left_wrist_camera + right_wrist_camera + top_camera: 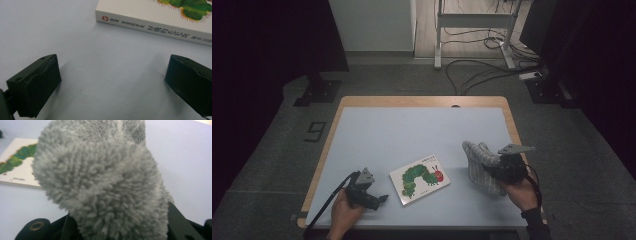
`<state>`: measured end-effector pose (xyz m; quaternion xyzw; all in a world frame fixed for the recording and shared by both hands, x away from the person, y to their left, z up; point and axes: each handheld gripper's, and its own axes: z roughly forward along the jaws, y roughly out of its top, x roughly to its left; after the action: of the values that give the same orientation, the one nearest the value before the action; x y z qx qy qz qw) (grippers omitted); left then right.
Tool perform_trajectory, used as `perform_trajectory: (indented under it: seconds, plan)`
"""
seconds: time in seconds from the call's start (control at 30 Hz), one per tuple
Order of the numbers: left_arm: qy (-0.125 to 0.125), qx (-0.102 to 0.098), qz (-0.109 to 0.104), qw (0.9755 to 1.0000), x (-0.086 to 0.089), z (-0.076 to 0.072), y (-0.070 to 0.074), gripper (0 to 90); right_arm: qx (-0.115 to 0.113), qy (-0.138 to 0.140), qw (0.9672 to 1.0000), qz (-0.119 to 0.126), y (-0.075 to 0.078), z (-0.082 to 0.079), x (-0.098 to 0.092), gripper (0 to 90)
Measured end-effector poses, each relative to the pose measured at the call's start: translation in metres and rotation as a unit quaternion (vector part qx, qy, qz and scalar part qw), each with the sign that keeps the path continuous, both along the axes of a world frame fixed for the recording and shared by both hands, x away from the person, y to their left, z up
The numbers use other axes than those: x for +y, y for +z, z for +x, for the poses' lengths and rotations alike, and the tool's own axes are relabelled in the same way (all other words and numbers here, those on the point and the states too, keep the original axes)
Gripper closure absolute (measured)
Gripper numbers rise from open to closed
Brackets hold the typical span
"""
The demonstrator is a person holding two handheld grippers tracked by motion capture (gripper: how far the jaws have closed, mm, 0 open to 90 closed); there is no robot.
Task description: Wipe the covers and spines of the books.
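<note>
A white picture book [419,178] with a green caterpillar on its cover lies flat near the table's front middle; its spine [155,28] faces my left gripper. The left gripper [379,199] rests on the table just left of the book, open, with bare table between its jaws [112,82]. At the right, my right gripper [492,170] is shut on a grey fluffy cloth [481,162], held a little above the table. Up close the cloth [105,185] bulges out from between the jaws, and the book [17,165] lies behind it at the left.
A pale blue mat [412,135] covers the wooden table [422,101]. Beyond the far edge are a dark floor, cables [482,70] and a white desk frame [472,20]. Dark curtains hang on both sides.
</note>
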<state>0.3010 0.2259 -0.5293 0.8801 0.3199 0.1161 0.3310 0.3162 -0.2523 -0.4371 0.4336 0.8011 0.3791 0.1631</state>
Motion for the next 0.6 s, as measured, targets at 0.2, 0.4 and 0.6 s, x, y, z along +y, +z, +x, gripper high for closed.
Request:
perform_trajectory:
  seconds: [0.2,0.4,0.6]
  plan:
    - [0.000,0.000,-0.001,1.0000,0.000,0.000,0.000,0.0,-0.004,0.020,0.9997,0.010,0.006,0.001,0.013,61.5]
    - [-0.001,0.000,0.001,1.0000,0.000,0.000,0.000,0.0,-0.001,0.051,0.9986,0.011,0.002,0.005,0.034,61.5]
    - [-0.001,0.000,0.000,1.0000,0.000,0.000,0.000,0.0,0.001,0.077,0.9970,0.013,-0.001,0.009,0.055,61.5]
